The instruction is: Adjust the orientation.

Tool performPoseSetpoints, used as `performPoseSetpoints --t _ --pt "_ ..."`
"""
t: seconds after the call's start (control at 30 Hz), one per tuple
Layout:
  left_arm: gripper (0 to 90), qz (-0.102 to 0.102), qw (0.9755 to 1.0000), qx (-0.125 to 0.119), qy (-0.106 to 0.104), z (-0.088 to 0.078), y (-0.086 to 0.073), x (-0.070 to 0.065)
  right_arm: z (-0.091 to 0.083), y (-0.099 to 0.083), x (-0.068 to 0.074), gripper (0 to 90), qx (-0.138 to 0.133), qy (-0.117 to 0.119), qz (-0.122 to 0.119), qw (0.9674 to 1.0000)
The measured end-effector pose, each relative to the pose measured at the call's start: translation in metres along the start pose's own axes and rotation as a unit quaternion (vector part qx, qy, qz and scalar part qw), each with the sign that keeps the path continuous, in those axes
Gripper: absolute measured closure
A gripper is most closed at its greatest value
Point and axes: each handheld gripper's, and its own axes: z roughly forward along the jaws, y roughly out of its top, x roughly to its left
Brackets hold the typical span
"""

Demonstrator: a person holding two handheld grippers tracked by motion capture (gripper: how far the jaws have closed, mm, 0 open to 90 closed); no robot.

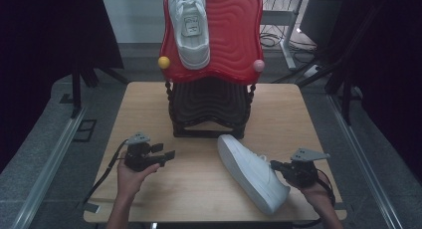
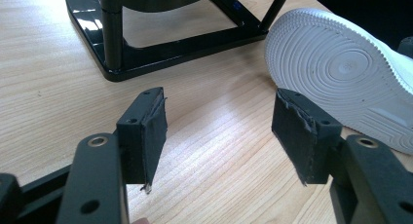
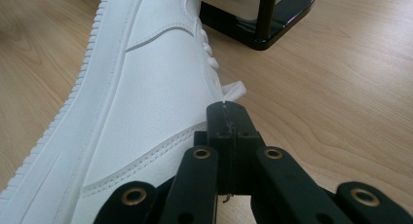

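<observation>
The desk [image 1: 209, 189] is a pale wooden top, and the black stand [image 1: 209, 109] at its far middle serves as the landmark for everything else. The stand is a two-tier shoe rack with a glossy black base; its upper tier is a red wavy shelf [image 1: 234, 35] that tilts toward the person. A yellow ball [image 1: 163, 62] caps the shelf's near left corner and a pink ball [image 1: 259, 65] its near right corner.

On the red shelf, toward its left side, a white shoe [image 1: 189, 25] lies with its sole down.

A second white shoe [image 1: 251, 171] lies on the desk in front of the stand and to its right, rolled onto its side. One end nearly reaches the stand's base and the other points toward the near right edge of the desk. In the left gripper view its ridged sole [image 2: 341, 73] faces that camera.

The right tongs [image 1: 275, 165] sit in front of the stand on the right, at the upper side of the shoe on the desk. They are clenched tight, and a bit of white lace [image 3: 233, 91] pokes out just past their tips; whether the lace is pinched I cannot tell.

The left tongs [image 1: 164, 153] rest in front of the stand on the left, well apart from the shoe, pointing toward it. They are released, with bare desk between them.
</observation>
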Motion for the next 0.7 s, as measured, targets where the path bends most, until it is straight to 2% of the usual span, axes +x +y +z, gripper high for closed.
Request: performPoseSetpoints --t 0.23,0.33,0.57,0.6,0.7 --pt "37.5 0.0 1.0 0.003 0.0 0.001 0.0 0.0 -0.002 0.002 0.005 89.9 -0.004 0.008 -0.002 1.0" --pt "37.5 0.0 1.0 0.002 -0.001 0.001 0.0 0.0 -0.003 0.004 0.013 89.9 -0.007 0.017 -0.011 0.9998" --pt "37.5 -0.001 1.0 0.003 -0.002 0.002 0.0 0.0 -0.007 0.009 0.025 89.9 -0.014 0.021 -0.025 0.9994" --pt "37.5 -0.001 1.0 0.001 -0.001 0.001 0.0 0.0 -0.008 0.011 0.03 89.9 -0.021 0.034 -0.031 0.9987" --pt "37.5 -0.002 1.0 0.001 -0.002 0.001 0.0 0.0 -0.007 0.013 0.04 89.9 -0.019 0.04 -0.046 0.998"
